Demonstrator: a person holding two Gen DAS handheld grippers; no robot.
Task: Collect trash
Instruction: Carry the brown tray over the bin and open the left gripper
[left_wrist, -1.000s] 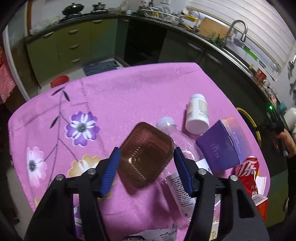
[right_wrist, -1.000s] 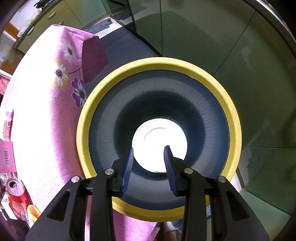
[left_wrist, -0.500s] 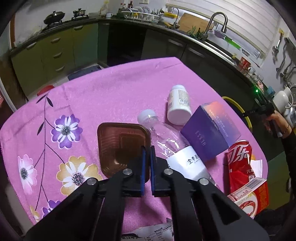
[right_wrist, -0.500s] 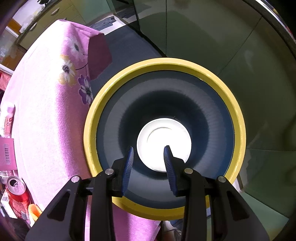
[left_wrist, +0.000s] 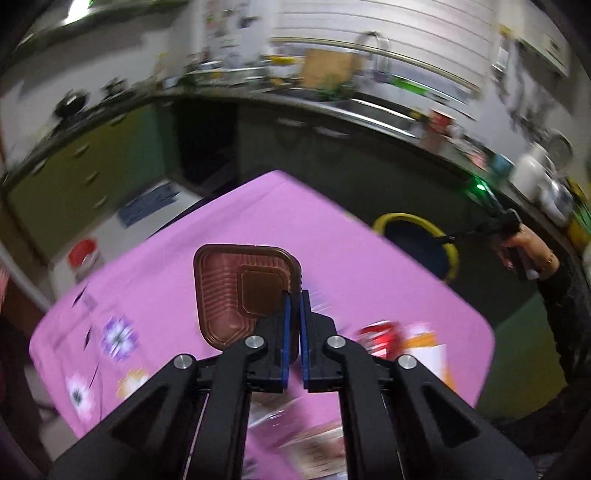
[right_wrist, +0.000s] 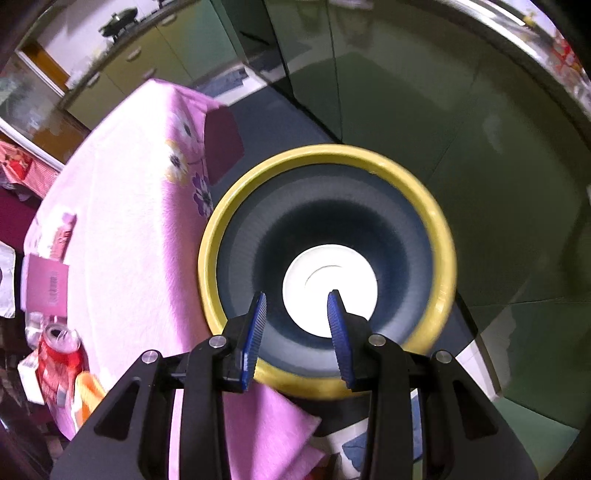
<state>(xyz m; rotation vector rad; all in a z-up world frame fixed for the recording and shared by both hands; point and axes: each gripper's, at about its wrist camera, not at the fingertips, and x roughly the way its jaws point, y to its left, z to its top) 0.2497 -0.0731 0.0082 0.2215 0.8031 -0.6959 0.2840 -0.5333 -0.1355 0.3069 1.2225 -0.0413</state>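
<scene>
moved: brown tray (left_wrist: 243, 291) now up off the pink table (left_wrist: 354, 258) | left claw (left_wrist: 293, 299): pinching the tray's edge | right claw (right_wrist: 297, 306): open, holding nothing, over the yellow-rimmed bin (right_wrist: 439, 236) beside the table

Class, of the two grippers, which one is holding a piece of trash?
The left gripper, shut on the brown plastic tray's rim. The right gripper hangs empty over the yellow-rimmed bin.

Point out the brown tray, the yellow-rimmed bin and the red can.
brown tray (left_wrist: 229, 291): left wrist view, ribbed inner floor.
yellow-rimmed bin (right_wrist: 417, 184): right wrist view, far rim.
red can (right_wrist: 59, 363): right wrist view, its side.
</scene>
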